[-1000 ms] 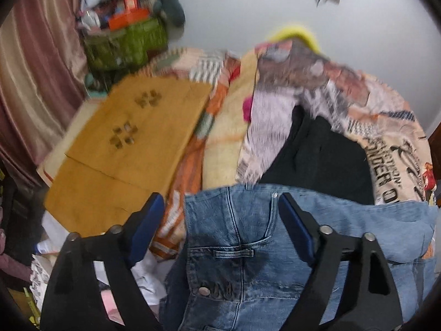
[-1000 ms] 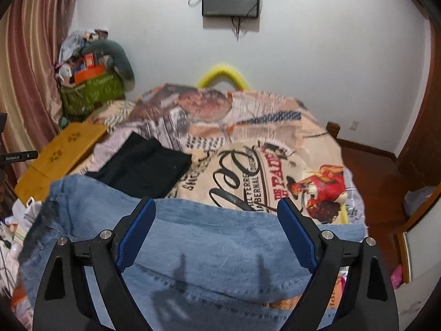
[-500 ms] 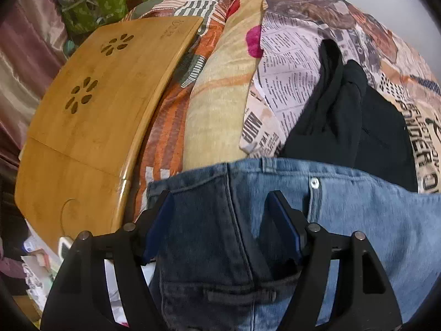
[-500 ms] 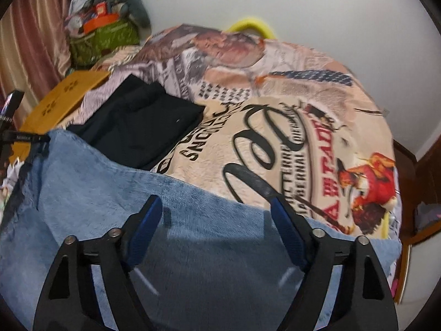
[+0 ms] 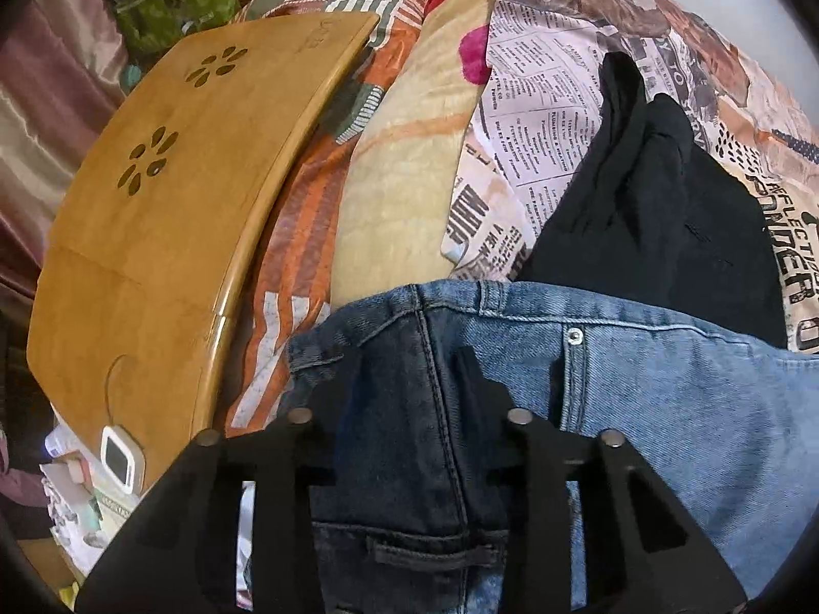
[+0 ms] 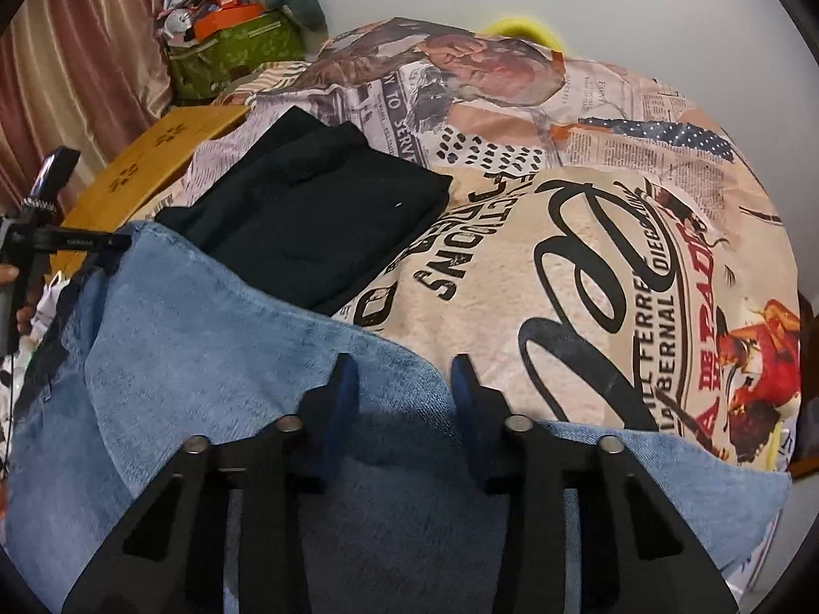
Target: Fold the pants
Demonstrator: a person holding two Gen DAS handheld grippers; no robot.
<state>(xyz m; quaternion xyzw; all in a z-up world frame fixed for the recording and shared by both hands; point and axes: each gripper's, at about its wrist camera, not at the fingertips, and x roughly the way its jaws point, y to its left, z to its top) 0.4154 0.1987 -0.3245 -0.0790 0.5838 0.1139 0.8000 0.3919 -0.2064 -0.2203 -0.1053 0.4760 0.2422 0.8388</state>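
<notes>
Blue jeans lie across the near edge of the bed; they also show in the right wrist view. My left gripper sits over the waistband's dark inner side, its fingers narrowed around a fold of denim. My right gripper sits over the leg end, fingers partly closed with a gap and denim between them. The left gripper shows at the far left of the right wrist view, at the waistband.
Folded black pants lie on the printed bedspread beyond the jeans. A wooden lap table lies at the left edge of the bed. A green bag with clutter stands by the curtain.
Both grippers have lowered onto the jeans and their fingers have narrowed from wide open. The views have tilted down toward the bed.
</notes>
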